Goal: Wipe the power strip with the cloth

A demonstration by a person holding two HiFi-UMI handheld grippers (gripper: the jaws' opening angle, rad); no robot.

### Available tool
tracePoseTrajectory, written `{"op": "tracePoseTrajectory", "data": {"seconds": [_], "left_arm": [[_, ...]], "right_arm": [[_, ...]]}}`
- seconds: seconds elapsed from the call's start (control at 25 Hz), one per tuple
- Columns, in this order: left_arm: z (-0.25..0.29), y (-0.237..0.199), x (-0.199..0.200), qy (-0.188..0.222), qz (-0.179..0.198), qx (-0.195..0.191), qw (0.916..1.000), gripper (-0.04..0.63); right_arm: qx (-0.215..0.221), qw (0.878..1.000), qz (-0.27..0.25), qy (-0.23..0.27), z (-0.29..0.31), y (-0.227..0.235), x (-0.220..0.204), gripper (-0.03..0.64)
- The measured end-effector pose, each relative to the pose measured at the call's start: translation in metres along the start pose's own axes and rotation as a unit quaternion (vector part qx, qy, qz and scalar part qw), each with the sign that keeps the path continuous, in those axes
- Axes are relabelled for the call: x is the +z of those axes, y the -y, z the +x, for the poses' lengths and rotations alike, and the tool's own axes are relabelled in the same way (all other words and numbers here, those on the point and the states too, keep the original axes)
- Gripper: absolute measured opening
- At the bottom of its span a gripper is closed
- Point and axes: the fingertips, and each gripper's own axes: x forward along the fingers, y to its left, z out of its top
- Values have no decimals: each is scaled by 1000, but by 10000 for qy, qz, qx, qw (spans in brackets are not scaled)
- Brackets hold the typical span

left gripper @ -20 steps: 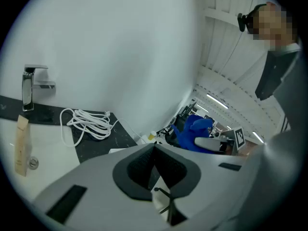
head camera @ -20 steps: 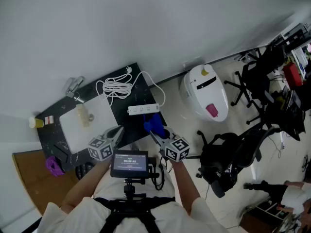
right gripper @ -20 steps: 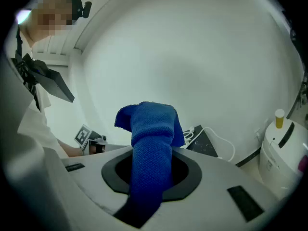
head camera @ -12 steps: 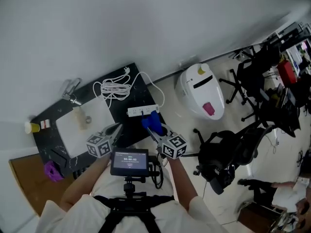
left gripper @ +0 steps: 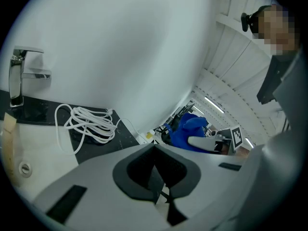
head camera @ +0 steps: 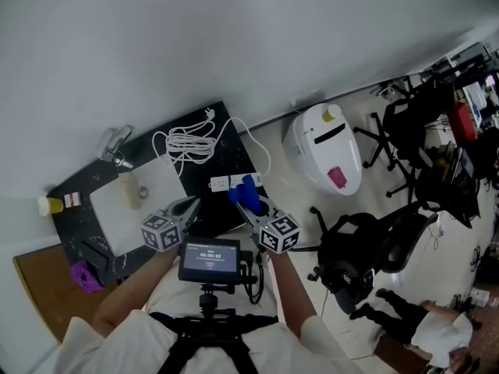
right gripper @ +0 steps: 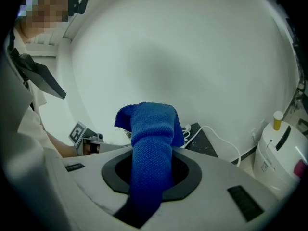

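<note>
- Head view: a black surface stands against a white wall. It carries a white basin with a faucet behind it, a coiled white cable and the power strip.
- Power strip: white, lying flat near the surface's front right corner. Its cord loops off past the right edge.
- Right tool: jaws clamped on the blue cloth. In the right gripper view the cloth fills the gap between the jaws and bunches up beyond their tips.
- Cloth position: held at the right end of the power strip, overlapping it in the head view — actual contact cannot be confirmed. The right gripper view shows the strip just behind the cloth.
- Left tool: jaws pressed together with nothing between them, as the left gripper view shows. It is poised over the surface's front edge, left of the strip and near the basin.
- Left gripper view also shows the cable, the faucet and the cloth.
- Floor to the right: a rounded white appliance and a black office chair.
</note>
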Motion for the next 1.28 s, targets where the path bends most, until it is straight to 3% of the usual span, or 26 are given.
{"op": "tracePoseTrajectory", "data": {"seconds": [0.2, 0.6, 1.28], "left_arm": [[17, -14, 4, -15, 81, 257, 9996, 6], [45, -31, 10, -92, 79, 516, 9986, 6], [39, -57, 10, -275, 13, 610, 9978, 6]], "right_arm": [[72, 9989, 107, -449, 31, 16, -13, 94], [131, 9874, -270, -1554, 86, 52, -53, 94], [-21, 9705, -274, -2397, 145, 68, -110, 92]]}}
